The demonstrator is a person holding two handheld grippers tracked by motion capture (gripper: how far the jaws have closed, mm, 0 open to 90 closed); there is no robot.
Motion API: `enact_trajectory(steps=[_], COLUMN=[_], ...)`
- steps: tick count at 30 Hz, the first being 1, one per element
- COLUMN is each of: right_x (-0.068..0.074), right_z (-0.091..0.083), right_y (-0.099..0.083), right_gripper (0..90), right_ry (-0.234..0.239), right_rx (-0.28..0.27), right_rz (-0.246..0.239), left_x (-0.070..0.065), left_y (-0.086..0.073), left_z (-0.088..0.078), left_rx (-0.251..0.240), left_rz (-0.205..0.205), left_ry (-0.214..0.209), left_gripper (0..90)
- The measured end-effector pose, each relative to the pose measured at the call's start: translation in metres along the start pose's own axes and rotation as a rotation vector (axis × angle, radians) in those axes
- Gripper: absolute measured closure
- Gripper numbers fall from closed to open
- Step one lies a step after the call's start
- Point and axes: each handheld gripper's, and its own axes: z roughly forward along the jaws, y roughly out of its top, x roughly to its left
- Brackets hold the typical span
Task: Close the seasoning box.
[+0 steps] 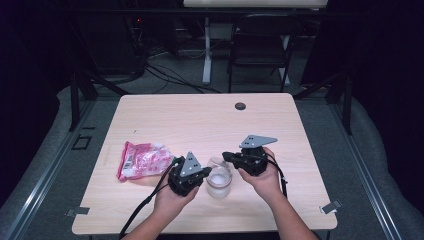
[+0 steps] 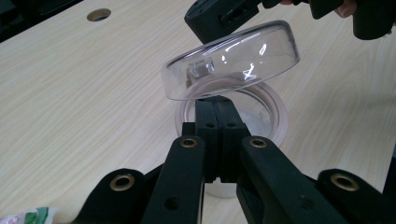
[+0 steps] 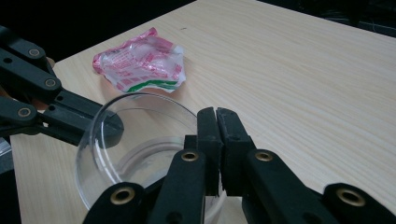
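In the high view a clear jar (image 1: 219, 181) stands upright on the pale wooden worktop (image 1: 200, 120), near its front edge, with white powder in its bottom. The left tool (image 1: 206, 173) touches the jar's left side and the right tool (image 1: 226, 156) sits at its far rim; a crumpled pink-and-white packet (image 1: 144, 159) lies well to the left of the jar, and a dark round grommet (image 1: 240, 106) sits far behind it. In the left gripper view the left tool (image 2: 217, 109) has its jaws pressed together on the near wall of the jar (image 2: 261, 116), whose open mouth faces up. Just above the jar a clear round lid (image 2: 233, 60) hangs tilted, its hollow side turned down toward the jar and its right edge higher, pinched at its far rim by the right tool (image 2: 205, 35). In the right gripper view the right tool (image 3: 217, 116) is closed on the lid's (image 3: 135, 140) rim; the lid covers the jar beneath, the left tool (image 3: 114, 126) reaches in from the left, and the packet (image 3: 140, 60) lies beyond the lid.
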Motion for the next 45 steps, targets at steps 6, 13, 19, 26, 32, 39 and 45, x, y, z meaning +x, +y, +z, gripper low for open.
enact_trajectory(steps=[6, 13, 19, 26, 32, 39, 45], right_x=[0.002, 0.004, 0.005, 0.005, 0.005, 0.004, 0.004], right_z=[0.003, 0.006, 0.008, 0.007, 0.007, 0.007, 0.006], right_y=[-0.001, -0.002, -0.003, -0.003, -0.003, -0.003, -0.002], right_gripper=[88.1, 87.5, 87.2, 87.1, 86.9, 85.8, 83.2], right_ry=[0.009, 0.011, 0.013, 0.012, 0.012, 0.011, 0.004], right_rx=[0.012, 0.024, 0.027, 0.026, 0.025, 0.021, 0.016], right_rz=[-0.009, -0.017, -0.018, -0.018, -0.017, -0.016, -0.014], left_x=[-0.001, -0.001, -0.004, -0.002, -0.001, 0.002, 0.006], left_y=[-0.008, -0.017, -0.022, -0.028, -0.032, -0.032, -0.034], left_z=[0.000, 0.000, 0.001, 0.001, 0.002, -0.001, -0.002], left_rx=[0.009, 0.015, 0.034, 0.046, 0.054, 0.051, 0.043], left_rz=[-0.009, -0.020, -0.007, -0.016, -0.019, -0.023, -0.030], left_ry=[-0.006, -0.005, -0.008, -0.009, -0.006, 0.005, 0.006], left_gripper=[89.9, 89.9, 89.8, 89.7, 89.3, 86.7, 81.1])
